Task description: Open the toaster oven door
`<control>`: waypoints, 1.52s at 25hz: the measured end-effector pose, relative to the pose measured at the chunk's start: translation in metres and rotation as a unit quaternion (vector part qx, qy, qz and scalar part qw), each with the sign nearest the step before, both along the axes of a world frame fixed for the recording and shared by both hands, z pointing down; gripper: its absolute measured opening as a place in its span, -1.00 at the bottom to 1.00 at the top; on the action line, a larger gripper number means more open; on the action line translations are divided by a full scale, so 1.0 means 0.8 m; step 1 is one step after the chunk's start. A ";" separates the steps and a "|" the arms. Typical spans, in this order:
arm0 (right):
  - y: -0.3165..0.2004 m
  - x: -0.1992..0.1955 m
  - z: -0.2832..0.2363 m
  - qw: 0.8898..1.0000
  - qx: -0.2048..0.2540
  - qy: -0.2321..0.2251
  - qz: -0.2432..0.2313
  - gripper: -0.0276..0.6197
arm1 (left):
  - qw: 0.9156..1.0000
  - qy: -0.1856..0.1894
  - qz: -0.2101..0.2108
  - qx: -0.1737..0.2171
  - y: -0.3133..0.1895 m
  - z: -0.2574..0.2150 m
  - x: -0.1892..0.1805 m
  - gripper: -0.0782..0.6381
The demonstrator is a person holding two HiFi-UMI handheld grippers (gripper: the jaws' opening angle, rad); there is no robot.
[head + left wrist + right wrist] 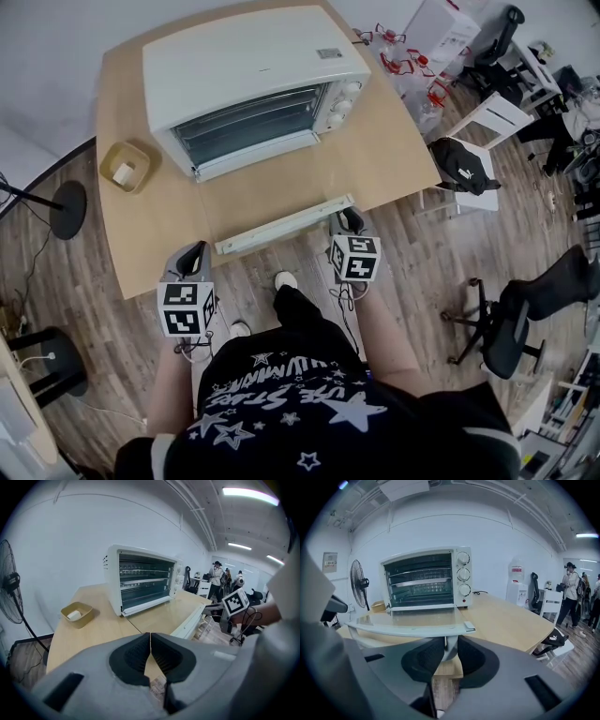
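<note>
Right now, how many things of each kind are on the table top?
Toaster oven: 1
Tan tray: 1
White block lying in the tray: 1
Total: 3

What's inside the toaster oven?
Wire racks cross inside the toaster oven; nothing shows on them. The floor beneath the racks and the back are too dark to make out.
</note>
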State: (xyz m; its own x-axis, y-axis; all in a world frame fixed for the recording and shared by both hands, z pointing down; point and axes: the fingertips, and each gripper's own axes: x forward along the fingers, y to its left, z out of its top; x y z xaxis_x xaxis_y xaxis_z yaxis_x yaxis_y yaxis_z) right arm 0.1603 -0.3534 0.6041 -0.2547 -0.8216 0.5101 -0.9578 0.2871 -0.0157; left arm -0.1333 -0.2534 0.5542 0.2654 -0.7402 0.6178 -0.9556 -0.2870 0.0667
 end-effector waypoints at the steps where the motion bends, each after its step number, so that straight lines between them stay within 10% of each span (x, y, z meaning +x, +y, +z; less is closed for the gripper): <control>1: 0.002 0.000 0.002 1.000 0.001 0.007 -0.003 -0.63 | 1.000 0.000 0.001 -0.001 0.000 0.001 0.001 -0.72; 18: 0.033 0.026 0.028 0.998 -0.041 0.037 0.014 -0.74 | 1.000 0.011 0.007 -0.010 0.006 0.005 0.013 -0.72; 38: 0.223 -0.088 -0.134 0.991 0.087 -0.036 0.093 -0.91 | 0.990 0.051 0.124 0.053 0.141 -0.033 -0.053 -0.72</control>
State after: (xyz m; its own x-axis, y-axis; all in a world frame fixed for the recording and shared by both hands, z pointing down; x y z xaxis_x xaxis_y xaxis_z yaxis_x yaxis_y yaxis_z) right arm 0.0896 -0.1752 0.4966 -0.1208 -0.9315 0.3431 -0.9926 0.1098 -0.0515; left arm -0.1759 -0.1408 0.5279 0.5040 -0.7032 0.5014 -0.8446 -0.5228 0.1157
